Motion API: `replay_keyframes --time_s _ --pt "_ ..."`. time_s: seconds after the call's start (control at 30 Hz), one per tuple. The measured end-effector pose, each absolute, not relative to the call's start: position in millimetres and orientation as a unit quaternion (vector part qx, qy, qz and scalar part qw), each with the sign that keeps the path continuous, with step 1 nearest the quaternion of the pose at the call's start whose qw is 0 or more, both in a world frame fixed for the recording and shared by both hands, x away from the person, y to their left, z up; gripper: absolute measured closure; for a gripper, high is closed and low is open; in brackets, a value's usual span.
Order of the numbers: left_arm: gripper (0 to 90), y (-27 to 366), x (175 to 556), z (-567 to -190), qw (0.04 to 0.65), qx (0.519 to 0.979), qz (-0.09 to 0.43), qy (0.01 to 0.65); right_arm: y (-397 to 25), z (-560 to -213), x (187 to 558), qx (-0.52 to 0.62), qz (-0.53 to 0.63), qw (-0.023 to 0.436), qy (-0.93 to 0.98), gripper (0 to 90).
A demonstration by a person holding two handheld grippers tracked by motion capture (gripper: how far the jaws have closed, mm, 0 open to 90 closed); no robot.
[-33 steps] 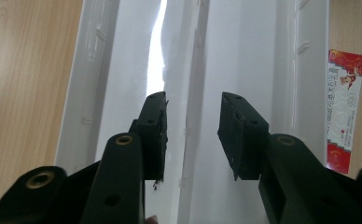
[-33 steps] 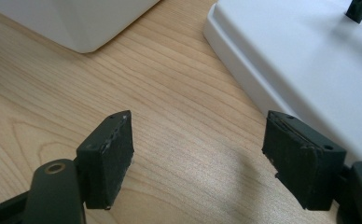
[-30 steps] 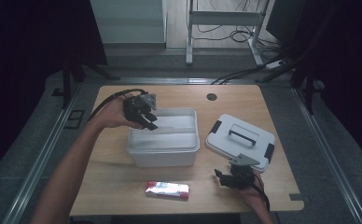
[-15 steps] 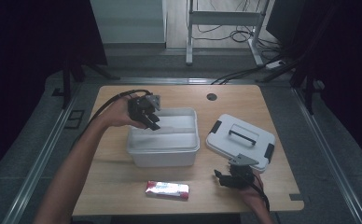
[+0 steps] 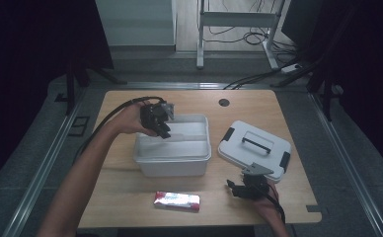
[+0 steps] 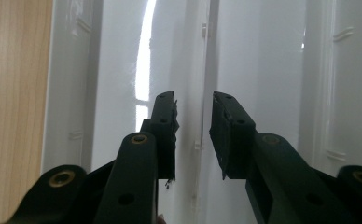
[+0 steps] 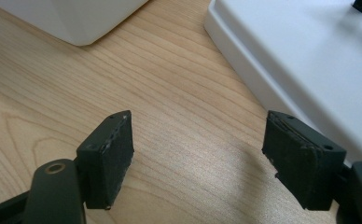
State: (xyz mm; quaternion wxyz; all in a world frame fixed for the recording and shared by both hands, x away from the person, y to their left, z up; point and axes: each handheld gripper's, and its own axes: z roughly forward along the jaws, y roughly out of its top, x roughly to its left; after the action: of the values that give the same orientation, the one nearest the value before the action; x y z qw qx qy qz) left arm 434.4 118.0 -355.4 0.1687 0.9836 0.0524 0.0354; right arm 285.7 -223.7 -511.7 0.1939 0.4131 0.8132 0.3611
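Note:
A white open bin [image 5: 199, 159] stands mid-table, and its inner walls [image 6: 272, 70] show in the left gripper view. My left gripper [image 5: 163, 129] hangs over the bin's rear left part, pointing down into it. Its jaws [image 6: 194, 121] stand a narrow gap apart with nothing between them. The white lid [image 5: 239, 148] with a dark handle lies to the right of the bin. My right gripper [image 5: 235, 188] rests low over the wood just in front of the lid, jaws [image 7: 198, 154] wide apart and empty. The lid's edge [image 7: 272, 79] is close on its right.
A red and white packet [image 5: 176, 201] lies flat near the table's front edge, in front of the bin. The bin's corner [image 7: 76, 21] sits ahead left of my right gripper. A round cable hole [image 5: 223, 102] is at the table's back.
My left gripper has drifted slightly to the right over the bin. The right gripper, lid and packet have stayed put.

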Motion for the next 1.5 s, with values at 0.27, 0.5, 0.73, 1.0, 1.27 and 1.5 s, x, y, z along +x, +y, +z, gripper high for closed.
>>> replay_keyframes --time_s 0.27,0.5,0.73,1.0,1.27,1.5 --pt "74.9 112.2 434.9 -361.9 0.157 0.986 0.029 0.046 -224.1 -512.1 285.8 0.415 0.360 0.193 0.813 24.2" --pt "78.8 110.9 436.0 -364.8 0.144 0.988 0.023 0.042 -225.1 -512.6 286.3 0.414 0.359 0.193 0.814 24.1" --pt "80.2 110.9 435.9 -365.6 0.139 0.989 0.022 0.040 -224.6 -513.0 286.3 0.414 0.359 0.194 0.814 24.2" --pt "83.5 109.0 436.3 -369.2 0.130 0.991 0.017 0.037 -224.8 -513.3 286.5 0.415 0.358 0.194 0.814 24.1" --pt "86.9 108.7 437.0 -370.0 0.131 0.991 0.016 0.037 -225.2 -513.5 286.5 0.415 0.358 0.194 0.814 24.1" --pt "89.2 111.8 438.2 -370.9 0.143 0.989 0.009 0.041 -225.1 -513.6 286.4 0.414 0.357 0.195 0.814 24.2"
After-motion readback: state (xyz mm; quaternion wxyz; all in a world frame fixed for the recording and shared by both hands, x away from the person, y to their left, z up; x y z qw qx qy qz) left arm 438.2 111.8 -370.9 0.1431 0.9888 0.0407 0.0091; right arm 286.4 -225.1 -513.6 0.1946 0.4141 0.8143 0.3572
